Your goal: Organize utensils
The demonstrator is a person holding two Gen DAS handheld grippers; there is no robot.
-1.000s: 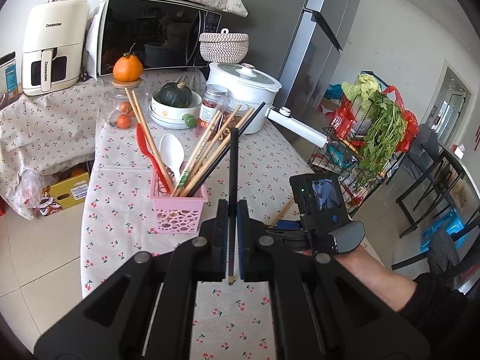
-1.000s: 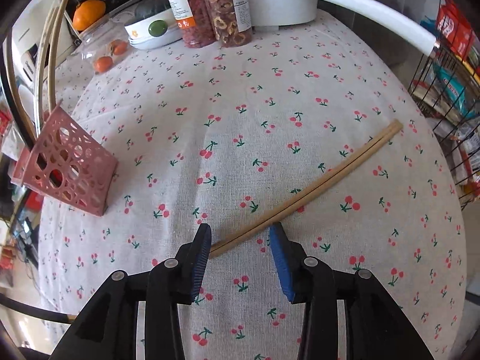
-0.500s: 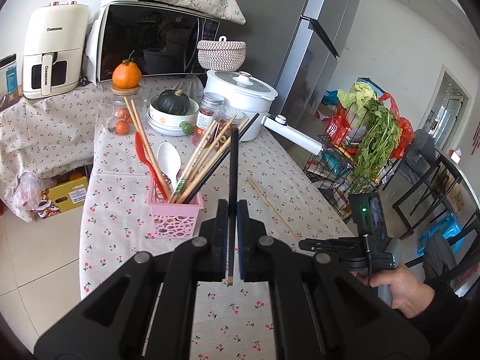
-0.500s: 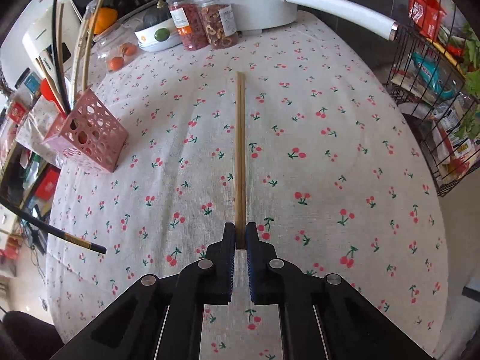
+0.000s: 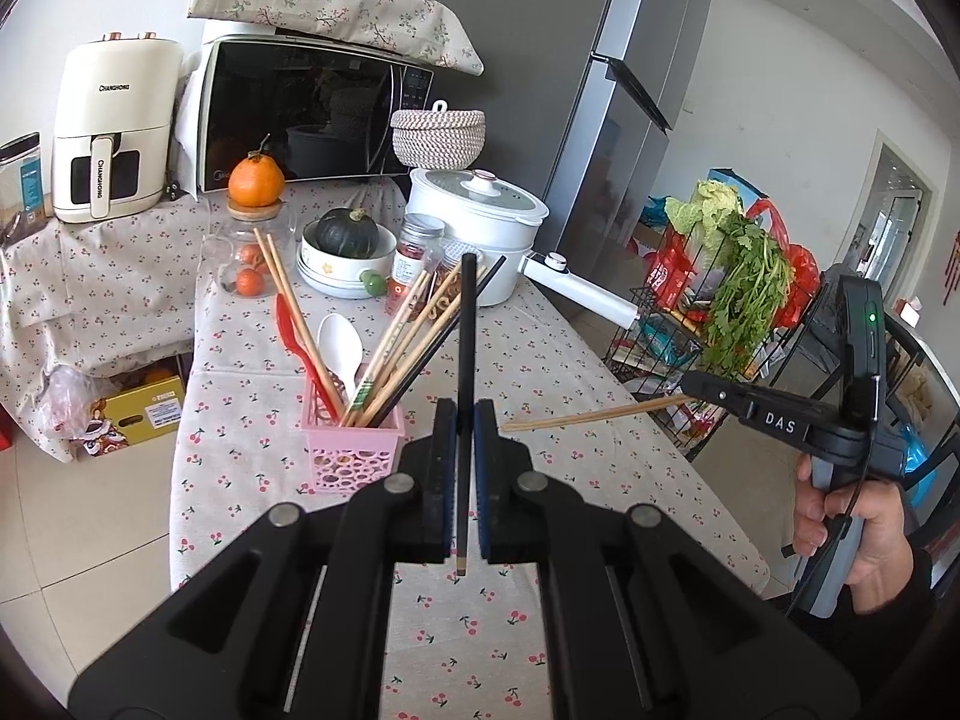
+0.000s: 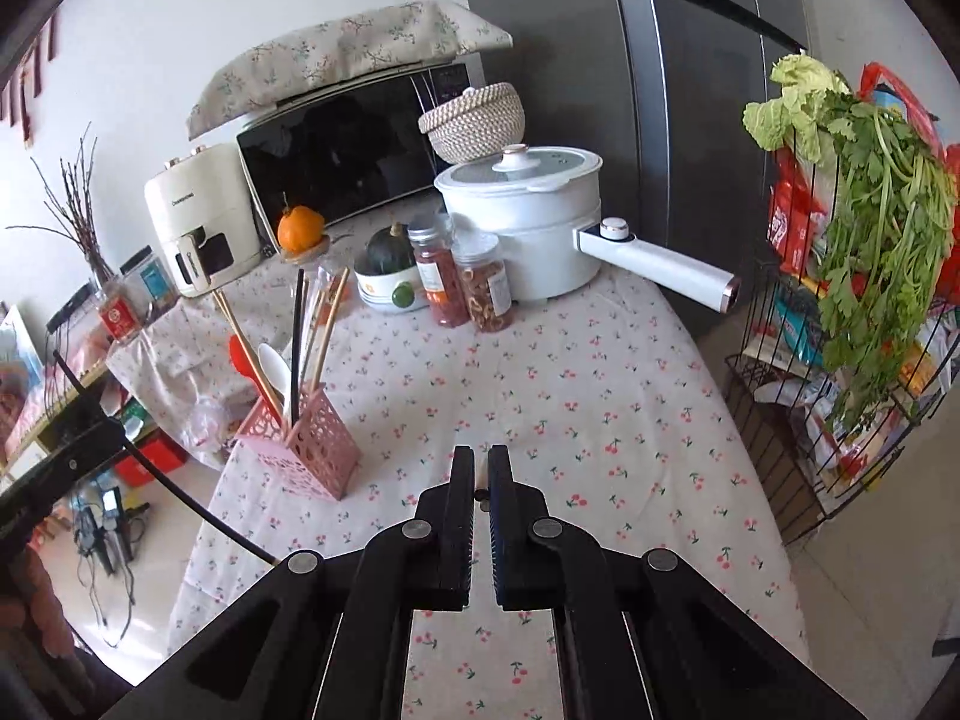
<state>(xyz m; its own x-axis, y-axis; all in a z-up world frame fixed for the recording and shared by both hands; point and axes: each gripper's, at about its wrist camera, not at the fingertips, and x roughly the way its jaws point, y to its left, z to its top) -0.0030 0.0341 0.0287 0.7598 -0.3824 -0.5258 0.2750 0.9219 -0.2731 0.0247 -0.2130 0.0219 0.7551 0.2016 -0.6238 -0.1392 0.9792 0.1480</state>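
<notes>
Chopsticks are the matter here: a black chopstick (image 5: 463, 360) stands nearly upright, clamped between the pads of the left gripper (image 5: 462, 480), just in front of the pink utensil basket (image 5: 354, 450); a wooden chopstick (image 5: 594, 415) is pinched at one end by the right gripper (image 5: 690, 384), lifted clear of the cherry-print tablecloth (image 5: 540, 360) to the right of that basket, its free tip pointing toward it; those jaws have just been closing onto it, and in the right wrist view only a pale sliver shows between the pressed-together pads; the basket already holds more chopsticks, a red spatula (image 5: 291, 330) and a white spoon (image 5: 341, 341); behind the basket sits a white pot (image 5: 480, 222).
</notes>
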